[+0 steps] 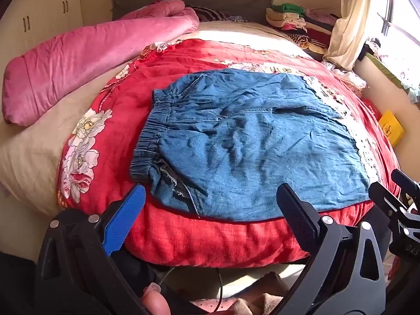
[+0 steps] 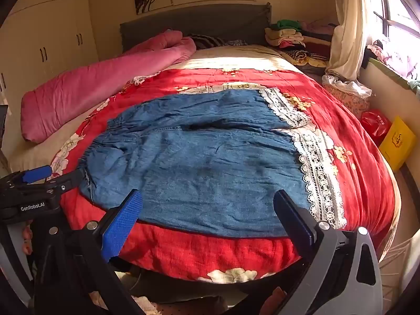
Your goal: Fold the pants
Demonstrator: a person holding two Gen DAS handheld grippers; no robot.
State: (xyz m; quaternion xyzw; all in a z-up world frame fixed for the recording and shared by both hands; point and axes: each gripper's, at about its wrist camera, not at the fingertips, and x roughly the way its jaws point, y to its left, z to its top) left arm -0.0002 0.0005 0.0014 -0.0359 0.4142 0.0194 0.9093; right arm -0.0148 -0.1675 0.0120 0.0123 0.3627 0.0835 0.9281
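Here are the pants (image 1: 246, 141), blue denim-look cloth, soft and creased, lying flat and spread across the red quilt (image 1: 210, 239) on the bed, close to its near edge. The gathered elastic waistband (image 1: 151, 134) sits bunched and ruffled at the left end, and a seam line runs lengthwise where the two legs meet. Over at the right end, the leg hems carry a band of white openwork lace trim (image 2: 317, 173) with scalloped edges. The quilt beneath is a coarse-looking woven red with big pale flower prints, puffed and rounded at the rim. The left gripper (image 1: 212, 220) hangs just off the near edge of the bed with its jaws spread wide apart, nothing between them: one finger faced with a ribbed blue pad, the other flat and black, both pointing down toward the fabric near the waistband side. The right gripper (image 2: 207, 218) matches it, jaws fully apart and empty, hovering before the pants' near edge toward the lace end. Neither touches the cloth. A fingertip (image 1: 155, 302) of the person shows at the bottom of the left wrist view. Farther back, a rolled pink blanket (image 1: 86, 60), plush and tubular, lies along the left side of the bed, and a stack of folded clothes (image 2: 291, 36) rests by the grey headboard (image 2: 194, 23).
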